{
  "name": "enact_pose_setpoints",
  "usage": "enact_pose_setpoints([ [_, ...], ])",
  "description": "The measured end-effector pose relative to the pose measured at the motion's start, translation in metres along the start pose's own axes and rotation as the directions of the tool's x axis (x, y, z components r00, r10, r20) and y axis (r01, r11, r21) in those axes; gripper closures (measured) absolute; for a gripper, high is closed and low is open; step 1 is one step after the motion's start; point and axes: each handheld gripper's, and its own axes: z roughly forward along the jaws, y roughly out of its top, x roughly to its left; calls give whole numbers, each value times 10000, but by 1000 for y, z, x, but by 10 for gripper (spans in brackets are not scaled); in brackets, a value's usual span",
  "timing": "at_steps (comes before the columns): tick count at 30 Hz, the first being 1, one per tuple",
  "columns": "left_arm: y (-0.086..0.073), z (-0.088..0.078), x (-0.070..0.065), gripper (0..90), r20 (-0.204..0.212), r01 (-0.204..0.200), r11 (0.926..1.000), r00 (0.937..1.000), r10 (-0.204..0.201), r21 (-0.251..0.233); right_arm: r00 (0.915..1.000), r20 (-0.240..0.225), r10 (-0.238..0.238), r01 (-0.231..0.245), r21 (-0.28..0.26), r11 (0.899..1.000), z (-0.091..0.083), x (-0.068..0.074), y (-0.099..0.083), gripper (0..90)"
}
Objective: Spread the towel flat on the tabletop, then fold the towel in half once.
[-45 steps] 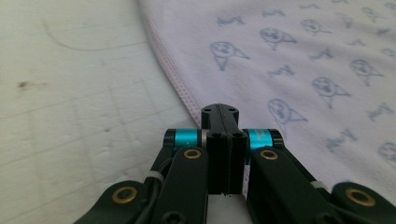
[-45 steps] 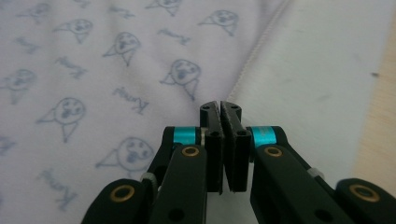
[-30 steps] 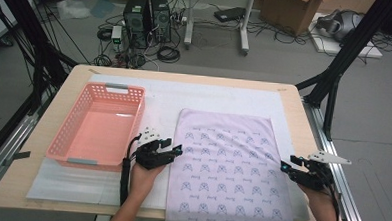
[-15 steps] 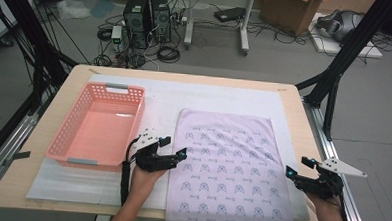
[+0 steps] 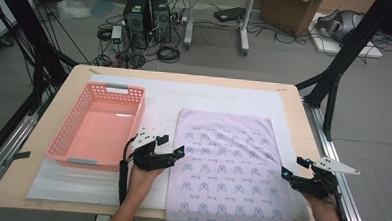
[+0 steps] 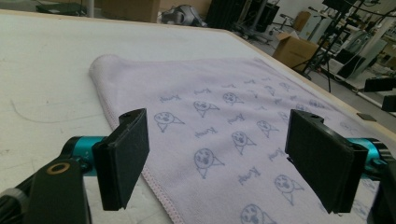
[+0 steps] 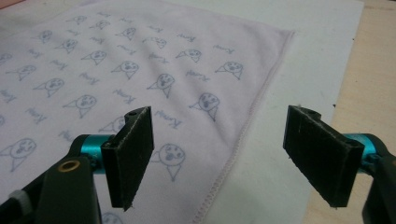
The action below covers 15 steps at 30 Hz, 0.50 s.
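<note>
Since the towel (image 5: pixel 229 167) lies limp and light on the desk (image 5: pixel 303 120), we would pinch its stitched side hems; both hand-held grippers, left (image 5: pixel 175 145) and right (image 5: pixel 292 170), have just opened, holding nothing.

Wooden table (image 5: pixel 42 149) carries a white mat (image 5: pixel 209 97) over most of its top. On the mat, a pink basket (image 5: pixel 99 126) sits left, a lilac towel (image 5: pixel 226 167) lies flat right, just apart.
</note>
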Motion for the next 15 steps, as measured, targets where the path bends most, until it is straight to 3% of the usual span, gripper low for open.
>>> enact_pose_setpoints([
  [15,-3,6,3,265,-284,104,9979,9996,-86,637,9994,137,309,-311,110,9995,3,-8,-1,236],
])
